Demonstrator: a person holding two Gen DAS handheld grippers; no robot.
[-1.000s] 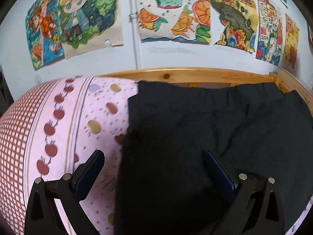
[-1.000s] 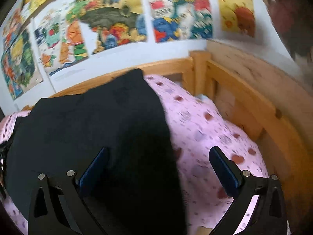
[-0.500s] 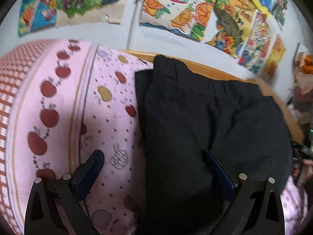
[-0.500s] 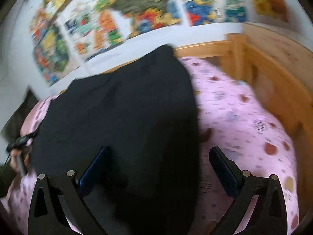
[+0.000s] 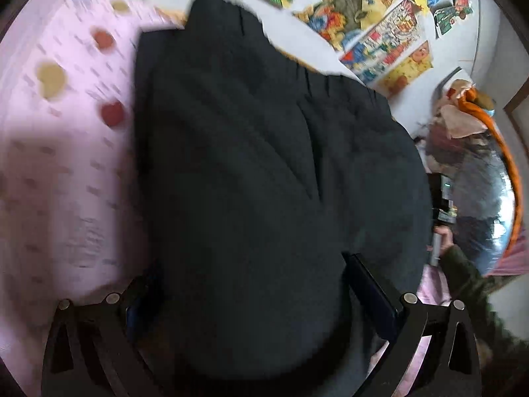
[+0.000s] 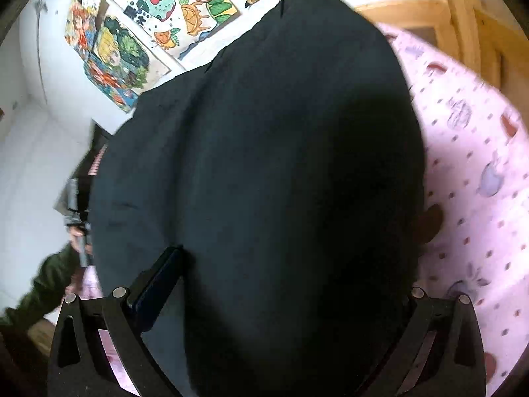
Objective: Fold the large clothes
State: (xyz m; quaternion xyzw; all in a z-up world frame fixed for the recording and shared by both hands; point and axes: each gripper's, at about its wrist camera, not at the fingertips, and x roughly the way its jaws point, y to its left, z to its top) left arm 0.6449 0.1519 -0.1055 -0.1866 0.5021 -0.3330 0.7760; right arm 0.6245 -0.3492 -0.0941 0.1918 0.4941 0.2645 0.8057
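Left-wrist view shows a pink sheet (image 5: 59,172) printed with fruit, and on it the black garment (image 5: 258,165) spread wide, reaching the wall with its posters (image 5: 380,26). Both grippers stand wide open with the cloth lying between their fingers, gripping nothing: the left gripper (image 5: 254,284) at the garment's near edge, the right gripper (image 6: 291,281) likewise, its right finger hidden under dark cloth. A green sleeve (image 6: 43,284) shows at the right-wrist view's left edge.

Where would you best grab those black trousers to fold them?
By the near edge of the black trousers, one tool at each corner, coming in low from the person's side. The cloth lies flat on the pink sheet, so only its edges offer something to pinch.
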